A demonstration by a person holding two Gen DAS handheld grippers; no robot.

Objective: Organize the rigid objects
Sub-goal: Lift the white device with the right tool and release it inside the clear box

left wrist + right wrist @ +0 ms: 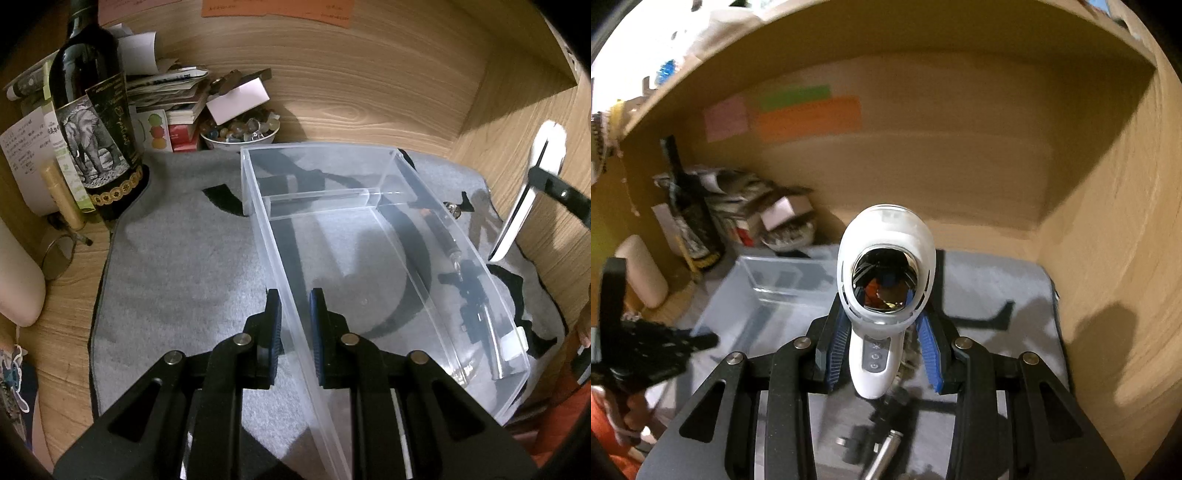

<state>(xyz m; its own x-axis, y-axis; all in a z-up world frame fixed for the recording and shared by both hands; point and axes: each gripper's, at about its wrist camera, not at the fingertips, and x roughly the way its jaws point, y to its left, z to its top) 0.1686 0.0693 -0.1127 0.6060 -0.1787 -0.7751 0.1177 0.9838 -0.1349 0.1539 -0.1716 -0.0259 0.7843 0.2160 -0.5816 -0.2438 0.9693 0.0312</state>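
Clear plastic box (369, 236) stands on the grey mat (177, 258); the left hand-held gripper (295, 325) is closed on its near wall. The right hand-held gripper (884, 350) clamps a white device (886, 280) by its handle, raised above the mat beside the box.

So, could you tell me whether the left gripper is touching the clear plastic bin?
Touching: in the left wrist view, the left gripper has both pads closed on the side wall of the clear plastic bin.
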